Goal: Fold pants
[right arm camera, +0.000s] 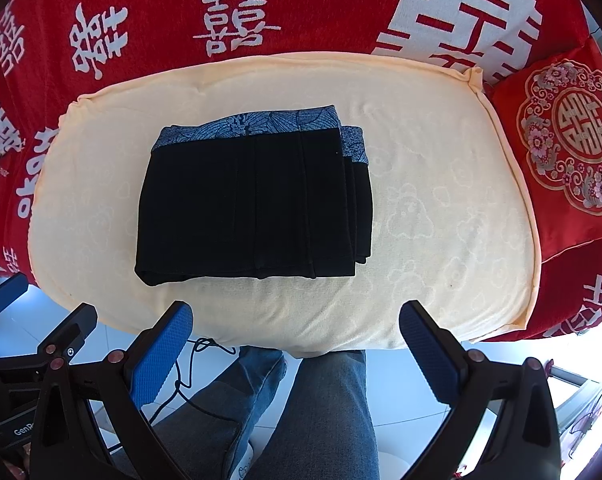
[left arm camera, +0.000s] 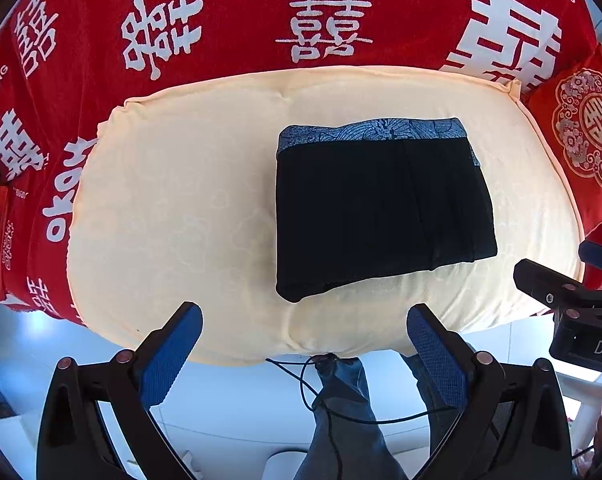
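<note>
The black pants (left arm camera: pixel 381 216) (right arm camera: pixel 253 208) lie folded into a compact rectangle on a cream cushion (left arm camera: pixel 173 216) (right arm camera: pixel 441 208), with a blue patterned waistband (left arm camera: pixel 373 130) (right arm camera: pixel 253 128) along the far edge. My left gripper (left arm camera: pixel 303 320) is open, held back from the cushion's near edge, nothing between its blue pads (left arm camera: pixel 169 356). My right gripper (right arm camera: pixel 297 318) is open too, just short of the near edge, with empty blue pads (right arm camera: pixel 429 352). Each gripper shows at the side of the other's view: the right gripper (left arm camera: pixel 573 300), the left gripper (right arm camera: pixel 29 320).
A red blanket with white characters (left arm camera: pixel 237 24) (right arm camera: pixel 261 8) covers the surface behind and around the cushion. A red embroidered pillow (left arm camera: pixel 589 136) (right arm camera: pixel 565 136) lies at the right. Below are a person's jeans-clad legs (right arm camera: pixel 321 412), a black cable (left arm camera: pixel 321 396) and a pale tiled floor (left arm camera: pixel 229 408).
</note>
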